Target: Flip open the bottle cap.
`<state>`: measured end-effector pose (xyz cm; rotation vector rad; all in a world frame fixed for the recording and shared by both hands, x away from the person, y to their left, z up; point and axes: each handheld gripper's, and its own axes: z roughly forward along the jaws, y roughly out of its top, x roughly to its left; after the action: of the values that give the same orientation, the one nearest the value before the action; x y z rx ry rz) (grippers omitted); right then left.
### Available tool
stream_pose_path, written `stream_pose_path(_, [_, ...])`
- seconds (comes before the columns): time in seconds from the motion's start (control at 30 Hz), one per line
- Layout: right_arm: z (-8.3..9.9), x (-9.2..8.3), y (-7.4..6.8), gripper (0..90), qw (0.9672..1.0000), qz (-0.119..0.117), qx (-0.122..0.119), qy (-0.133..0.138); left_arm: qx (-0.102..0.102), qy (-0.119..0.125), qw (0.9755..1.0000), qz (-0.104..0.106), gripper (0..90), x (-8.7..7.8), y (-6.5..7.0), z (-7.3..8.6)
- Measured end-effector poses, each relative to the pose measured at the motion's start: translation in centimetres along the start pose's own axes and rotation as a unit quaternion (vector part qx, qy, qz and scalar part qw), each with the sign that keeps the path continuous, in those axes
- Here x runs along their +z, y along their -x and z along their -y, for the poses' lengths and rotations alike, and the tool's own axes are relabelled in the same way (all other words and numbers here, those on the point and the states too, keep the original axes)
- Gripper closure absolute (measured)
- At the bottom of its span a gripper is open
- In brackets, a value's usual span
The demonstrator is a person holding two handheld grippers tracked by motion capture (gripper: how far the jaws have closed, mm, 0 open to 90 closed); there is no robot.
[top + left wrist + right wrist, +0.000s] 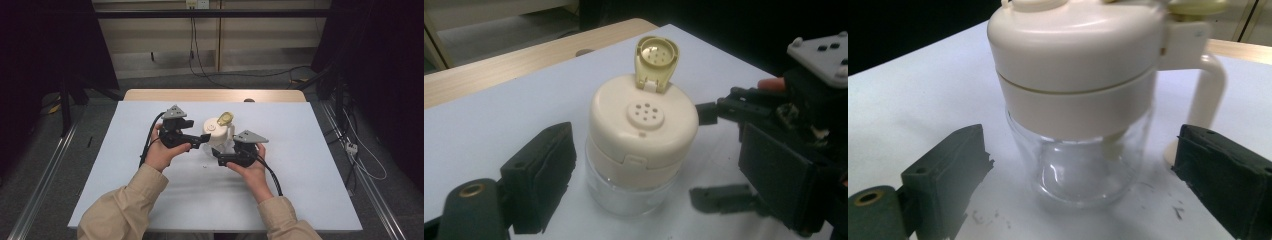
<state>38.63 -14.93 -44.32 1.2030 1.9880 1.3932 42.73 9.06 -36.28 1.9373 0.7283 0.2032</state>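
A glass jar (218,131) with a cream lid stands upright on the white mat. Its yellowish flip cap (225,118) is raised, baring a ring of shaker holes (645,113). A cream handle (1210,95) runs down one side of the jar. My left gripper (204,140) is at the jar's left and is open; in the left gripper view its pads (544,170) flank the jar (644,145) with gaps on both sides. My right gripper (224,150) comes in from the near right, also open. Its pads (948,170) stand clear of the glass (1078,175).
The white mat (300,190) covers a wooden table whose far edge (215,95) shows beyond it. A few small white specks (205,165) lie on the mat in front of the jar. Cables run over the floor behind and to the right.
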Motion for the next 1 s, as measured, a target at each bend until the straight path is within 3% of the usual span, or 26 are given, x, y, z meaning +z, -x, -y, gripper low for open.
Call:
stream_pose_path(0.57, [1.0,-4.2,0.5,6.6,0.9993,-0.03,-0.022,-0.002,-0.008,-0.002,1.0,0.001,7.0,-2.2,-0.2,3.3])
stream_pose_path(1.0, [1.9,-6.1,1.2,6.9,0.9994,-0.029,-0.019,-0.003,-0.023,-0.003,0.9997,-0.013,6.4,-4.2,-1.5,7.1])
